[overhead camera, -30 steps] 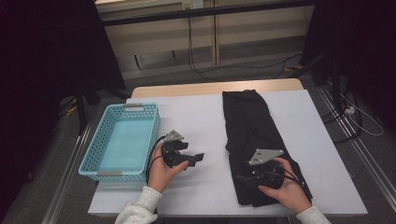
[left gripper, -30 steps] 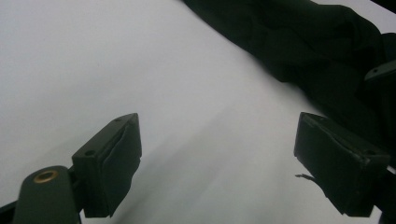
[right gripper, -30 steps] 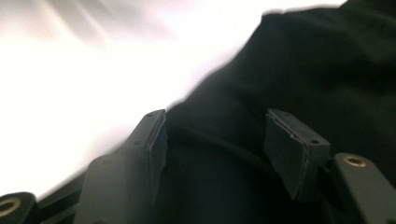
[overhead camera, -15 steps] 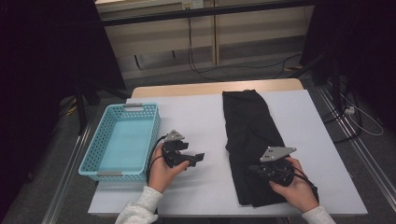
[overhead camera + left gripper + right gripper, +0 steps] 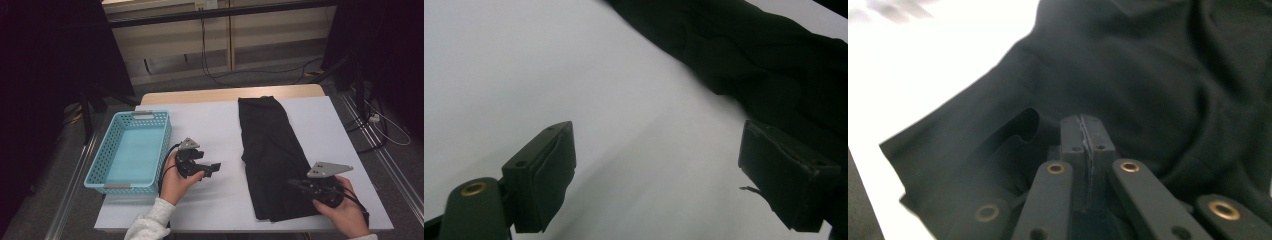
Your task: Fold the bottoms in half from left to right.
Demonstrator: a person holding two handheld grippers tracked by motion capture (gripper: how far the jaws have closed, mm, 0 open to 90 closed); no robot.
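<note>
The black cloth (image 5: 272, 155) lies folded long on the desk (image 5: 210, 125), right of the basket (image 5: 131, 150). It looks soft, light and limp: pinch an edge. Right tongs (image 5: 296, 184) are pressed together on its near corner; left tongs (image 5: 214, 168) are spread, empty.

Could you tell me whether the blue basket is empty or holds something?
Empty: the blue basket shows only its bare floor in the high view.

Blue basket (image 5: 131, 152) on white table (image 5: 215, 125)
</note>
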